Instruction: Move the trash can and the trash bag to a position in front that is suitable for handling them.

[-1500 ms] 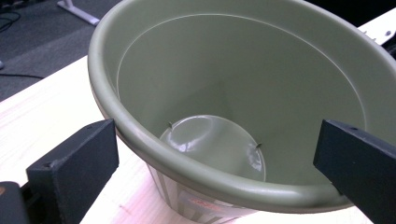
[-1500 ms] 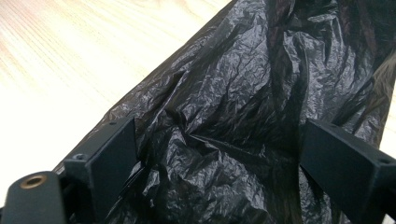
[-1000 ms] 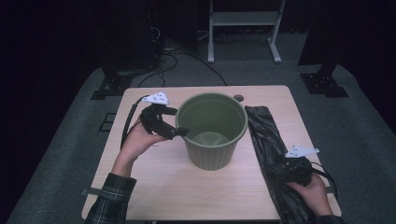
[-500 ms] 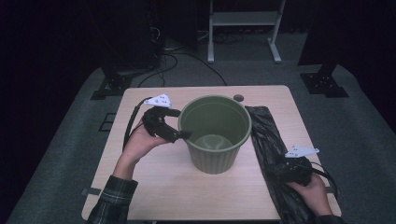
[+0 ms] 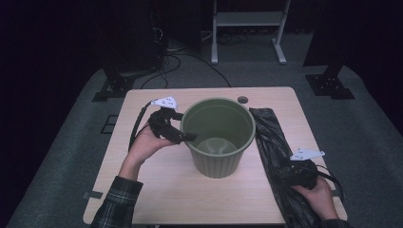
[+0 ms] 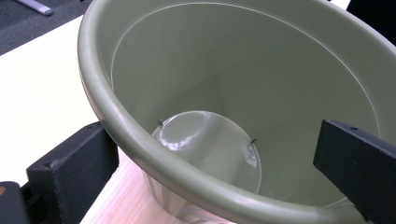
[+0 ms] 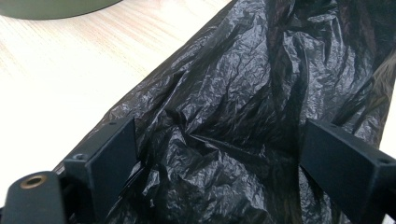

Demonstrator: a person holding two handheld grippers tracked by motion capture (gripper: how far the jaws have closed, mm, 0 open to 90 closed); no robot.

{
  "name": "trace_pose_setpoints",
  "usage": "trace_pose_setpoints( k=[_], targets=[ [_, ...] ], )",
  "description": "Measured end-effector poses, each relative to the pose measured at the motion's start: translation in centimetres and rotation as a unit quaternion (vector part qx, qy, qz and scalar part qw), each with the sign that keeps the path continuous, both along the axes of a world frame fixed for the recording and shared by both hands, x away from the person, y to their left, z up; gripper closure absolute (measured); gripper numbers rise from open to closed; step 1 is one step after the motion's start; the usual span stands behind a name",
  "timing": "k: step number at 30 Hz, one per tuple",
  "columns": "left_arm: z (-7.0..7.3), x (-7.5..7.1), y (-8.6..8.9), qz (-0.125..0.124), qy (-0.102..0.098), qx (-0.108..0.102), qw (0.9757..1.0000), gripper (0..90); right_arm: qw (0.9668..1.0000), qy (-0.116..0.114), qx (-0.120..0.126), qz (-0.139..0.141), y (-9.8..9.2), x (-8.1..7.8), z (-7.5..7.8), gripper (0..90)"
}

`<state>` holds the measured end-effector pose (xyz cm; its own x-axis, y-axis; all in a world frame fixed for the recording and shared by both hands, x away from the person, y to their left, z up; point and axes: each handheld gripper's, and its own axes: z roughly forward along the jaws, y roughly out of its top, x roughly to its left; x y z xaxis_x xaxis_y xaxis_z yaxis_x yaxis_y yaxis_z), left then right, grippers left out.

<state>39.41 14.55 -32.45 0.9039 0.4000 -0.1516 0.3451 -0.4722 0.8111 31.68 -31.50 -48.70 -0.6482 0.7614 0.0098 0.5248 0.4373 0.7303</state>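
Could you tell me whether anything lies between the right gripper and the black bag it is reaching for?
Nothing visible does. The right gripper sits directly over the black bag, its open jaws standing either side of the crumpled plastic. The green bin stands apart to the side, where the left gripper straddles its rim.

Dim room, lit tabletop, sharp close-ups
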Motion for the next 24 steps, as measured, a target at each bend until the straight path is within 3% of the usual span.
trace_pose_setpoints(
  k=[12,18,24],
  targets=[
    [-0.3,-3.2,0.6,-0.001,0.000,-0.019,0.9998,0.0,1.0000,-0.001,0.000,0.001,0.0,0.0,0.0,10.1],
    [0.3,-2.3,1.3,0.007,-0.005,-0.048,0.9988,0.0,1.0000,-0.001,0.000,0.000,0.0,0.0,0.0,10.1],
    [1.7,-2.7,2.4,0.014,-0.029,-0.065,0.9974,0.0,1.0000,-0.001,0.000,0.000,0.0,0.0,0.0,10.1]
  ],
)
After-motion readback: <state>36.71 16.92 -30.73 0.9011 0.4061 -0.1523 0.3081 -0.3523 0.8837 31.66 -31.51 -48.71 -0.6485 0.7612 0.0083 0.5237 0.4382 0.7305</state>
